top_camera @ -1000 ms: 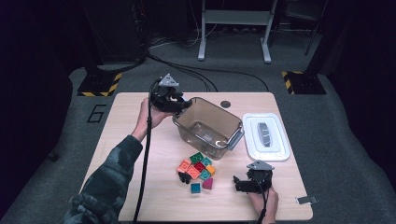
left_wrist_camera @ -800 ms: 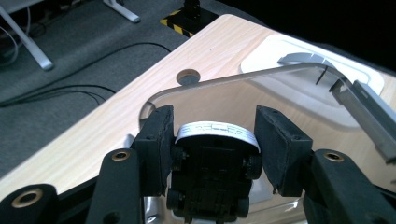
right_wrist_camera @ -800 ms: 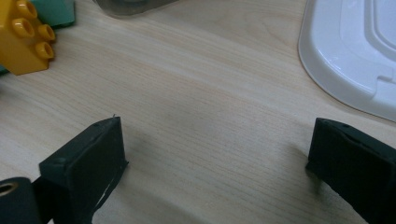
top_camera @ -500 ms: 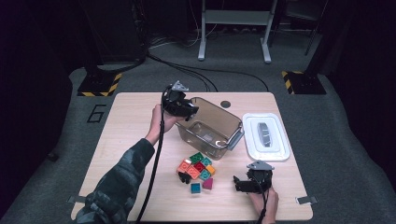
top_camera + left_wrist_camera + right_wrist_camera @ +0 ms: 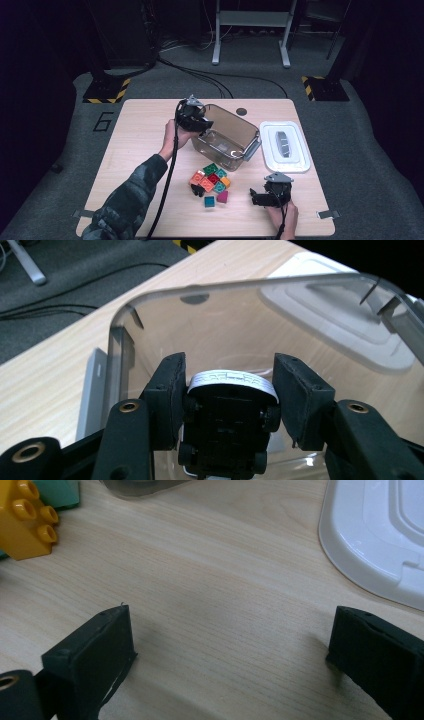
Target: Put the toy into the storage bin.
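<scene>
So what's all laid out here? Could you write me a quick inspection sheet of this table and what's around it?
Surface: pale wooden table; a dark round spot near its far edge.
Job's things: small black toy car with a white top; clear plastic bin.
Clutter: coloured toy bricks in front of the bin; white lid to its right.
Grippers: left tongs shut on the toy car, over the bin's open top; right tongs open, low over bare wood.
Cables: one black cable trails from the left tongs along the sleeve.
Surroundings: grey floor, black-and-yellow striped feet, a metal stand, loose cables behind.
</scene>
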`<action>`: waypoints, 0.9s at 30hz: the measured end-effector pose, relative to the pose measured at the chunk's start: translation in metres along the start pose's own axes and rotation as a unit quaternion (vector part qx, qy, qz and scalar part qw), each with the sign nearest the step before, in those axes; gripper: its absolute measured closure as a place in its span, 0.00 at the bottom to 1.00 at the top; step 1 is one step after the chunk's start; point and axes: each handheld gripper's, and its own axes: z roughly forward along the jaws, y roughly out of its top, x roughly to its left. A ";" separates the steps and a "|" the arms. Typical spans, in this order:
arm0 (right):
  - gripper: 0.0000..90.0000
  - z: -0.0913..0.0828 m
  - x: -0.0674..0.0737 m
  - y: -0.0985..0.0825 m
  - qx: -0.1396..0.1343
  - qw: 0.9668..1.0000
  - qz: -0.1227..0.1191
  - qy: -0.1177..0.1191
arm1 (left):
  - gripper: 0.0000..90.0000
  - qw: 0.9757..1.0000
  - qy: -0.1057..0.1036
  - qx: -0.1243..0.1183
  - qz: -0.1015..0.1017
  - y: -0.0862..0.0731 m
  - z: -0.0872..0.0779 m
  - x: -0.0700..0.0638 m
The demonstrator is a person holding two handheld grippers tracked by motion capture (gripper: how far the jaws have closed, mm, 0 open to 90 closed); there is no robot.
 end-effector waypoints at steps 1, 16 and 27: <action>0.04 0.000 0.000 0.000 0.001 1.000 -0.001 -0.001 | 0.54 1.000 -0.001 -0.001 -0.001 -0.001 0.000 0.000; 0.03 0.000 0.000 0.000 0.000 1.000 0.000 -0.001 | 0.54 0.999 0.001 0.032 -0.003 -0.016 -0.005 0.001; 0.03 0.000 0.000 0.000 0.000 1.000 0.000 0.000 | 0.53 0.999 0.019 0.048 0.007 -0.017 -0.005 -0.001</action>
